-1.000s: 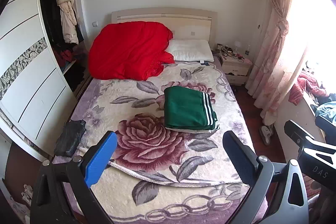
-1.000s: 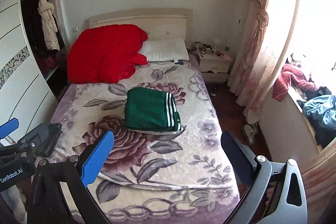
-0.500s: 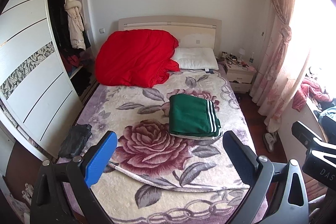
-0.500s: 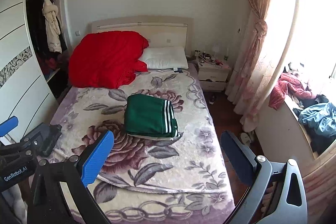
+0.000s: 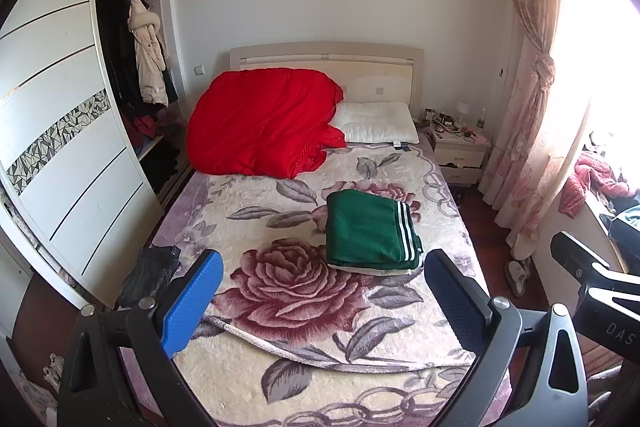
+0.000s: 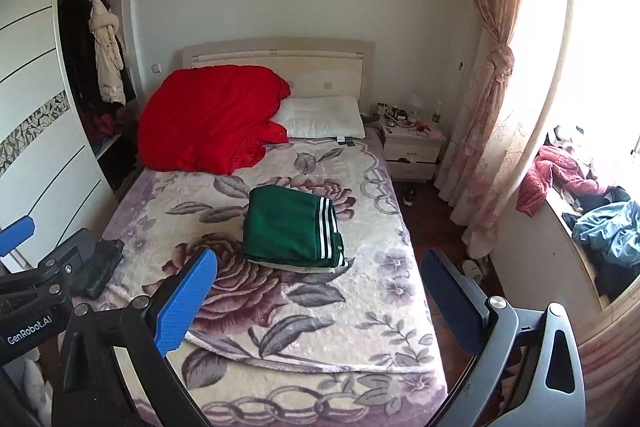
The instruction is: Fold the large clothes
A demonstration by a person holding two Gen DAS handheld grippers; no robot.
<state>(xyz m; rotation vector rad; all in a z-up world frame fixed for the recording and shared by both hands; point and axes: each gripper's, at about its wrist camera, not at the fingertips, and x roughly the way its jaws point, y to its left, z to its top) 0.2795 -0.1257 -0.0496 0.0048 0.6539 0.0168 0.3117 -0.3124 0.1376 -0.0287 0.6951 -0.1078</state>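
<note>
From my left wrist camera I log one left claw (image 5: pixel 322 301), its two fingers spread wide with nothing between them, held above the foot of the bed (image 5: pixel 280 379). I count one folded green garment (image 5: pixel 370 227) with three white stripes along its right edge, lying flat on the floral blanket (image 5: pixel 296 279) right of the bed's middle, well apart from the claw. At the head end I count one red quilt (image 5: pixel 264 123) bunched on the left and one white pillow (image 5: pixel 378 123) beside it, the two touching. One dark item (image 5: pixel 146 277) lies at the blanket's left edge; I cannot tell what it is. One nightstand (image 5: pixel 460 151) stands right of the pillow, one open wardrobe (image 5: pixel 132 75) on the left, one tied curtain (image 5: pixel 532 75) on the right. Part of the right claw (image 5: pixel 592 279) enters at the right edge. From my right wrist camera I log that right claw (image 6: pixel 318 301) likewise with fingers wide apart and empty, above the foot of the bed. The same single green garment (image 6: pixel 292 227) lies just past the blue finger pad (image 6: pixel 186 301), not touched by it. One quilt (image 6: pixel 208 119), one pillow (image 6: pixel 324 123) and one nightstand (image 6: pixel 412 147) are confirmed. One heap of clothes (image 6: pixel 588 211) sits on the window ledge at right. The left claw's body (image 6: pixel 36 287) shows at the left edge.
</note>
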